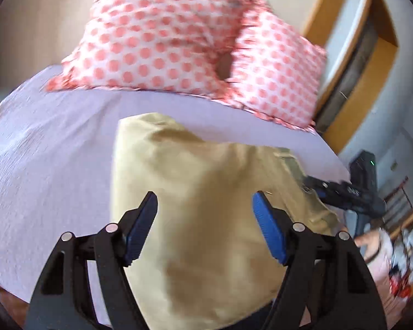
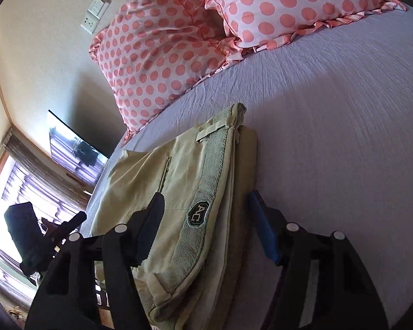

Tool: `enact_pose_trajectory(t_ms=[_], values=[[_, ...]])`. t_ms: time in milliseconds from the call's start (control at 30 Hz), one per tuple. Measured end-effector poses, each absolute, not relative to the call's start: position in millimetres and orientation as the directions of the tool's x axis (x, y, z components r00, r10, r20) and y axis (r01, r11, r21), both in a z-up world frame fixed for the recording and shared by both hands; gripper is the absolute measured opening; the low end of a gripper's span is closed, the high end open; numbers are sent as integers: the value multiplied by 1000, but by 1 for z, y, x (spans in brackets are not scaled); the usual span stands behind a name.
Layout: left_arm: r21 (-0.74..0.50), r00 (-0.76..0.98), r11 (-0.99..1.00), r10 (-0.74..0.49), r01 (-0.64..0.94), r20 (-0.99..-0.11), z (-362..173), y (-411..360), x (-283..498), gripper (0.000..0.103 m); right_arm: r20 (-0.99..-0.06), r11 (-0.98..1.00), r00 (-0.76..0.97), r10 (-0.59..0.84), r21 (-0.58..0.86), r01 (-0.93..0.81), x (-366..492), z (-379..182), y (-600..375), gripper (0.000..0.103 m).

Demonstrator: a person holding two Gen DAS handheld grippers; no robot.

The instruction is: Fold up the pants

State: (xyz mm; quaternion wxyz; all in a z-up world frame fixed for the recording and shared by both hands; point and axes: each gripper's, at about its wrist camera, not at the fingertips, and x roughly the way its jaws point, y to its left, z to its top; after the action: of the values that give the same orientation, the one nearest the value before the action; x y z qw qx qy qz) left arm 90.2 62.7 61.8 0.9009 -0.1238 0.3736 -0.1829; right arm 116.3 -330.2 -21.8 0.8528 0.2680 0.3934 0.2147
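Note:
The khaki pants [image 1: 195,198] lie folded in a thick stack on the lilac bed sheet [image 1: 46,148]. My left gripper [image 1: 205,203] is open just above the stack, its blue pads on either side of the cloth. In the right wrist view the pants [image 2: 179,181] show their striped waistband and an oval label [image 2: 198,213]. My right gripper [image 2: 206,203] is open, its jaws astride the waistband edge of the stack. The right gripper also shows in the left wrist view [image 1: 341,195] at the stack's right side.
Two pink polka-dot pillows [image 1: 162,35] [image 2: 275,8] lean at the head of the bed. A wooden door frame [image 1: 352,63] stands to the right. A wall-mounted TV [image 2: 74,145] and a curtained window [image 2: 27,187] are beyond the bed's edge.

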Motion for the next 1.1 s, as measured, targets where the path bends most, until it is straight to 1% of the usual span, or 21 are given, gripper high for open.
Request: enact_pose_trajectory(t_ms=[33,100,167,200,233,300,333,400,467,500,533,600,700,900,967,1033,1100], values=[[-398,643,896,-423,195,-639,56,78,103,70,-558,768,598,575,621,-160,118,-22,-329,63],[-488,580,861,-473,145,-663,39,100,128,70,-558,764,591,583,623,-165,121,-22,-328,62],[-560,506,820,-533,114,-678,20,109,141,67,-547,746,573,610,640,-183,121,-23,-328,56],[-571,510,811,-549,131,-662,19,109,141,68,-542,739,569,618,647,-187,121,-24,-330,54],[-565,498,813,-552,143,-668,19,106,143,68,-537,733,568,623,654,-185,122,-24,-333,49],[-572,471,804,-573,164,-671,19,101,149,68,-518,709,567,640,683,-175,125,-27,-340,45],[-574,465,801,-579,170,-670,19,99,151,69,-513,700,563,647,693,-172,127,-27,-341,45],[-583,450,793,-592,178,-669,18,97,158,68,-531,712,554,641,681,-171,132,-26,-338,44],[-602,434,781,-605,164,-667,15,98,166,51,-536,712,537,652,677,-189,135,-26,-333,44],[-608,429,778,-608,155,-668,14,100,168,26,-516,676,507,691,710,-198,137,-30,-332,28],[-612,427,777,-609,150,-668,13,101,168,14,-478,626,484,733,753,-203,138,-34,-333,17],[-621,428,766,-623,166,-654,16,103,166,9,-422,570,481,768,792,-216,136,-36,-337,14],[-600,451,775,-616,198,-646,32,99,165,7,-371,534,484,792,806,-256,136,-25,-335,13],[-504,538,818,-567,277,-624,78,73,190,6,-395,608,531,750,728,-317,165,11,-327,11],[-467,586,838,-535,281,-608,92,62,208,6,-391,629,565,726,710,-316,185,20,-332,10],[-394,644,871,-485,294,-592,103,46,230,7,-375,642,608,700,704,-305,209,27,-341,10],[-327,675,905,-421,272,-606,100,31,258,8,-395,682,654,646,683,-262,234,26,-350,10]])
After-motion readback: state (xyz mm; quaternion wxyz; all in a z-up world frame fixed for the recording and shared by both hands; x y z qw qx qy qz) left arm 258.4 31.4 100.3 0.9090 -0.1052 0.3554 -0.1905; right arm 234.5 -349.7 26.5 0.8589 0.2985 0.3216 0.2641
